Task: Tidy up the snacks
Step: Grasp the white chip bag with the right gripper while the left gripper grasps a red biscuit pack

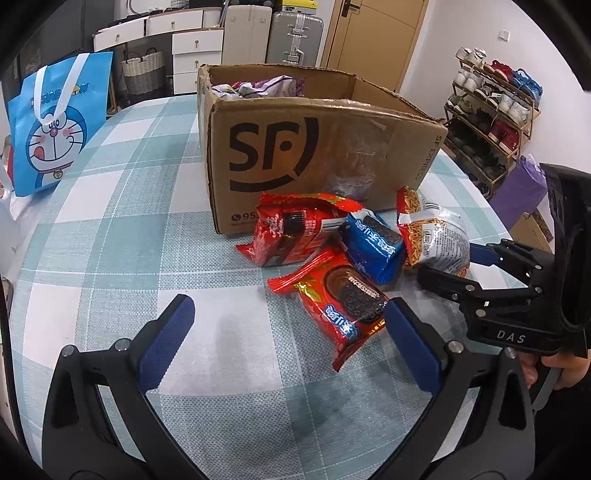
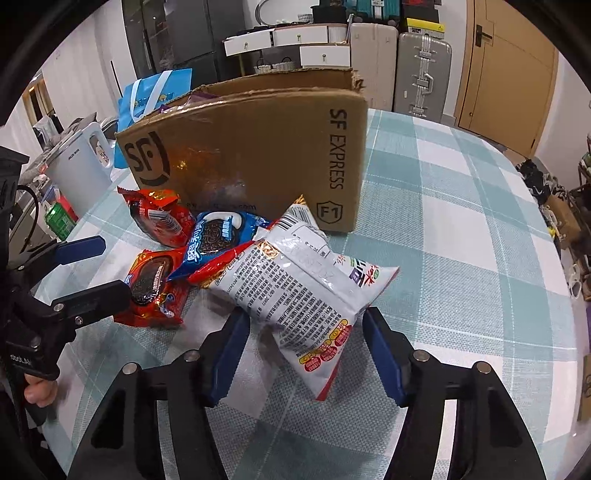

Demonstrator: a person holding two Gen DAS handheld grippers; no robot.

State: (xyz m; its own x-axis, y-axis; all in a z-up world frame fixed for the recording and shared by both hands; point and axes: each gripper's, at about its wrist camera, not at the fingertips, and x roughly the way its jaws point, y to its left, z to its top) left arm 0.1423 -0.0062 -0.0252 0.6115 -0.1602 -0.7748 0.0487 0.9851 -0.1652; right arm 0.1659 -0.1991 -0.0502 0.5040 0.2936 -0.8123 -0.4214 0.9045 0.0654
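Note:
A brown SF cardboard box [image 1: 295, 147] stands on the checked tablecloth [image 1: 129, 229] with snack bags inside. In front of it lie two red Oreo packs [image 1: 343, 306] [image 1: 291, 229], a blue Oreo pack [image 1: 373, 243] and a white and red noodle snack bag [image 1: 436, 232]. My left gripper [image 1: 291, 343] is open, its right finger beside the near red pack. My right gripper [image 2: 303, 350] is open around the near end of the noodle bag [image 2: 303, 284], which lies between its pads. The box [image 2: 251, 155], the blue pack [image 2: 218, 236] and the red packs [image 2: 155, 291] [image 2: 162, 218] also show in the right wrist view.
A blue Doraemon bag [image 1: 55, 125] stands at the table's far left. A white kettle [image 2: 81, 170] and a green can [image 2: 59, 219] sit left of the box. Suitcases [image 1: 291, 33], drawers and a shoe rack [image 1: 491, 122] stand beyond the table.

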